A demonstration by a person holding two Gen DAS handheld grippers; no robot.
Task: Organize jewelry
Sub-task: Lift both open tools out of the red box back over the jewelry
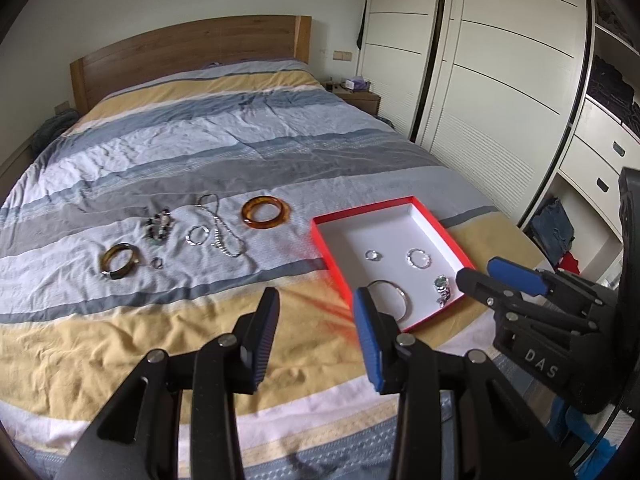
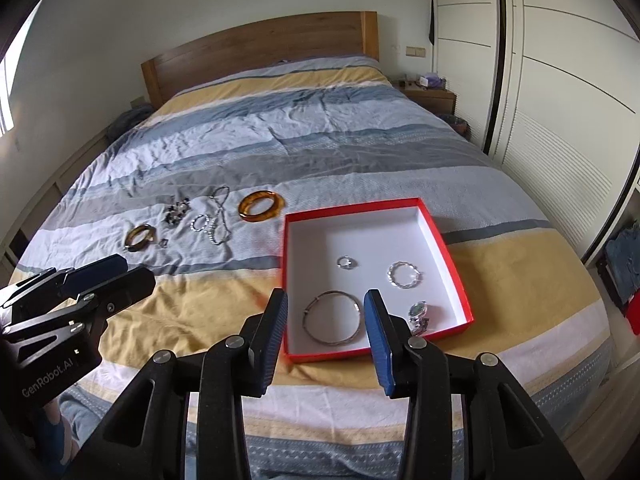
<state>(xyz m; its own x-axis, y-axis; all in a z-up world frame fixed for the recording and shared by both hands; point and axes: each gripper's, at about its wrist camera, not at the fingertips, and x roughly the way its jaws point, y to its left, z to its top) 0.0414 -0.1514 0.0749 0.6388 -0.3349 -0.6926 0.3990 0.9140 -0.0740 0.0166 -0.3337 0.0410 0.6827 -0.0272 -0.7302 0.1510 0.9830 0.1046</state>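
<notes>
4 pieces lie inside the shallow red cardboard box with a white floor [image 1: 320, 236] in the left wrist view: a small silver ring [image 1: 373, 255], a twisted silver bracelet [image 1: 419, 258], a thin silver bangle [image 1: 394, 296] and a silver watch [image 1: 442, 286]. Left of the box on the striped bedspread [image 1: 200, 136] sit an amber resin bangle [image 1: 265, 212], a silver chain necklace [image 1: 222, 228], a dark beaded bracelet [image 1: 160, 226] and a brown bangle [image 1: 119, 266]. The left gripper [image 1: 316, 322] hangs spread and empty.

In the right wrist view, the right gripper [image 2: 326, 326] hovers parted, empty, above the box's near edge [image 2: 328, 354], framing the thin bangle [image 2: 332, 322].
</notes>
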